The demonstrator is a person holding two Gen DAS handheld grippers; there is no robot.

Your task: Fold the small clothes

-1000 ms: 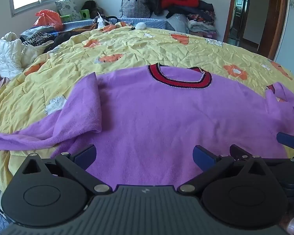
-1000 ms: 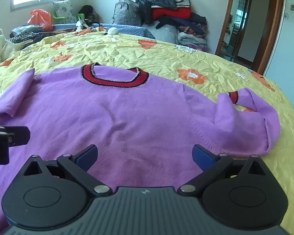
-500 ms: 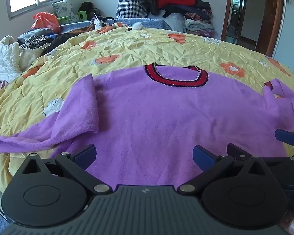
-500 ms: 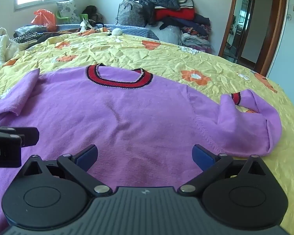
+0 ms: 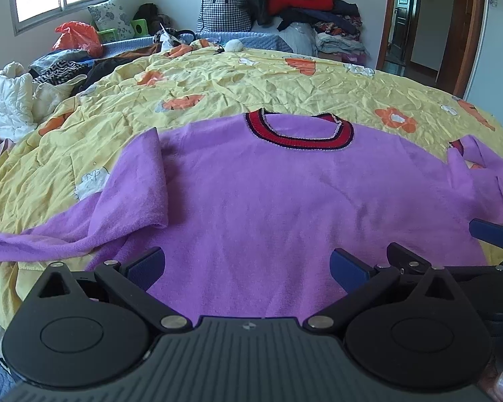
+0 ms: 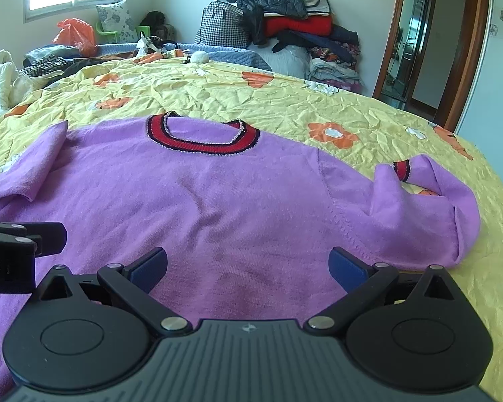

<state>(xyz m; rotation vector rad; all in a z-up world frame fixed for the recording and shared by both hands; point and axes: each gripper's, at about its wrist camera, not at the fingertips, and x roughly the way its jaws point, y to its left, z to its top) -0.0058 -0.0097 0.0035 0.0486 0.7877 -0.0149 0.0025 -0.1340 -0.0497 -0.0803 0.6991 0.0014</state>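
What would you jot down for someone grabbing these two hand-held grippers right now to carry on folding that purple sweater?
Left gripper: open, empty, over the sweater's hem.
Right gripper: open, empty, also at the hem, beside the left one.
Purple sweater: flat, front up, on the yellow floral bedspread, red collar at the far end.
Left sleeve: lies partly over the body, its end trailing off to the left.
Right sleeve: bunched, cuff doubled back.
Done: laid out only.
Left: tidy the sleeves in, then fold the body.

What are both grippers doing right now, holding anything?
Left gripper: open, holding nothing, above the purple knit sweater.
Right gripper: open, holding nothing, above the same sweater.
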